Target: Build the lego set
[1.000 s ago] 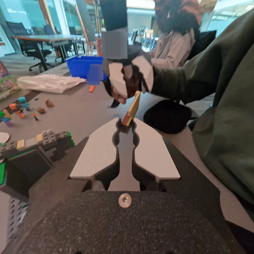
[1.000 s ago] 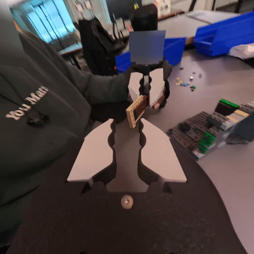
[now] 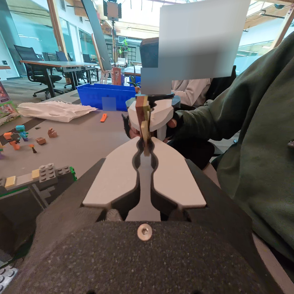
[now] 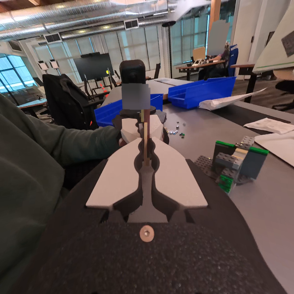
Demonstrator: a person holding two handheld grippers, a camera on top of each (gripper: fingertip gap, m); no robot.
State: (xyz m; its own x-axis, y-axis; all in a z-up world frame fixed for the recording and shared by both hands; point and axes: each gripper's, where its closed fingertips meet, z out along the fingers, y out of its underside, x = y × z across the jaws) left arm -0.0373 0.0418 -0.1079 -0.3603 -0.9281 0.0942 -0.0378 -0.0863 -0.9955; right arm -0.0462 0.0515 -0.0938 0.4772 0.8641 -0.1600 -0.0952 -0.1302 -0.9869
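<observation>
At nine o'clock in the left wrist view, the grey-and-green brick lego build (image 3: 47, 175) sits on the grey table (image 3: 82, 143). At centre, the left gripper (image 3: 145, 140) and right gripper (image 4: 147, 140) meet tip to tip — both clenched on the thin tan-and-brown lego panel (image 3: 144, 125), held edge-on above the table.

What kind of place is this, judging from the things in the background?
Most likely an open-plan office: desks with rolling office chairs behind, a large dark wall screen, and exposed ceiling ducts overhead.
</observation>
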